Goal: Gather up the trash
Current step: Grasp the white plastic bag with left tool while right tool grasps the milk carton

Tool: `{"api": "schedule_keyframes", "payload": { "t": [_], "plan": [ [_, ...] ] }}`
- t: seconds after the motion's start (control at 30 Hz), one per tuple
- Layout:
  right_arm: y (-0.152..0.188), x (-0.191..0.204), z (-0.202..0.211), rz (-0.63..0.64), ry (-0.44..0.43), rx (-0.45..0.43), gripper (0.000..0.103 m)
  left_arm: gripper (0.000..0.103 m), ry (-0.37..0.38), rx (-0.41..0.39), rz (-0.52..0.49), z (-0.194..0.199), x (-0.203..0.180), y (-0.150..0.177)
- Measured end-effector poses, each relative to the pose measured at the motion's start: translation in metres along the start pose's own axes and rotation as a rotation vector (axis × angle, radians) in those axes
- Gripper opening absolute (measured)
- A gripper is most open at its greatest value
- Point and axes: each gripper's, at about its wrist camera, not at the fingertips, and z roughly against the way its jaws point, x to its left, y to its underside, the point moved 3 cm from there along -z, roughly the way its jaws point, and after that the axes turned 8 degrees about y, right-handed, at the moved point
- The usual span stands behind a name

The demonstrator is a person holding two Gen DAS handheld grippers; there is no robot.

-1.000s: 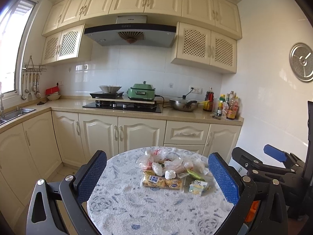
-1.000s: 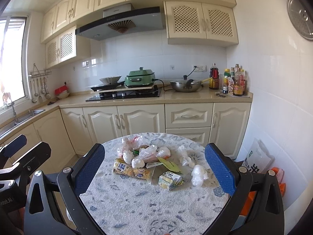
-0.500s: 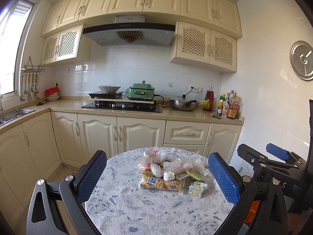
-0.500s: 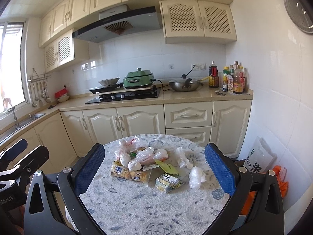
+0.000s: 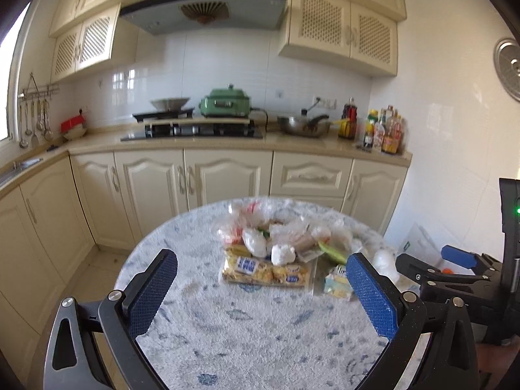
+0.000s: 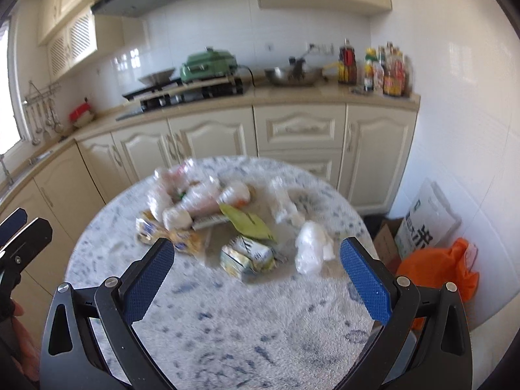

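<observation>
Trash point(image 6: 227, 224) mid-table point(image 6: 260, 341); bare near edge under both spread grippers.

Trash pile point(image 6: 208, 214) on the round table point(image 6: 247, 341): smeared by motion blur in the right wrist view, wrappers and bags not separable at the far edge; yellow packet point(image 5: 265, 271): label print illegible in the left wrist view; small carton point(image 5: 338, 284): part hidden behind the left gripper's point(image 5: 260, 292) right pad; table: near edge cut off by the lower frame edge in both views; bottles point(image 6: 383, 71) at the counter's right end: blurred, labels unreadable; right gripper point(image 5: 455, 266): seen in part only in the left wrist view, cut by the right frame edge; orange bag point(image 6: 442, 269) on the floor: partly hidden behind the right gripper's own finger.
</observation>
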Motion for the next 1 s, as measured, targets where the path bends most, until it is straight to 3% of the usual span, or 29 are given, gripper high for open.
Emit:
{"api": "schedule_keyframes", "payload": {
  "t": [0.17,0.53,0.73,1.0],
  "plan": [
    [0.015,-0.002,-0.037,0.019,0.017,0.08,0.101,0.102,0.009,0.082,0.028,-0.047,0.011,0.002],
    [0.036,0.02,-0.106,0.05,-0.034,0.23,0.094,0.102,-0.006,0.186,0.058,-0.121,0.031,0.018],
    [0.036,0.029,-0.133,0.082,-0.012,0.254,0.088,0.102,-0.01,0.22,0.09,-0.145,0.045,0.027],
    [0.03,0.036,-0.152,0.131,-0.001,0.244,0.087,0.102,-0.002,0.255,0.091,-0.169,0.047,0.028]
  ]
}}
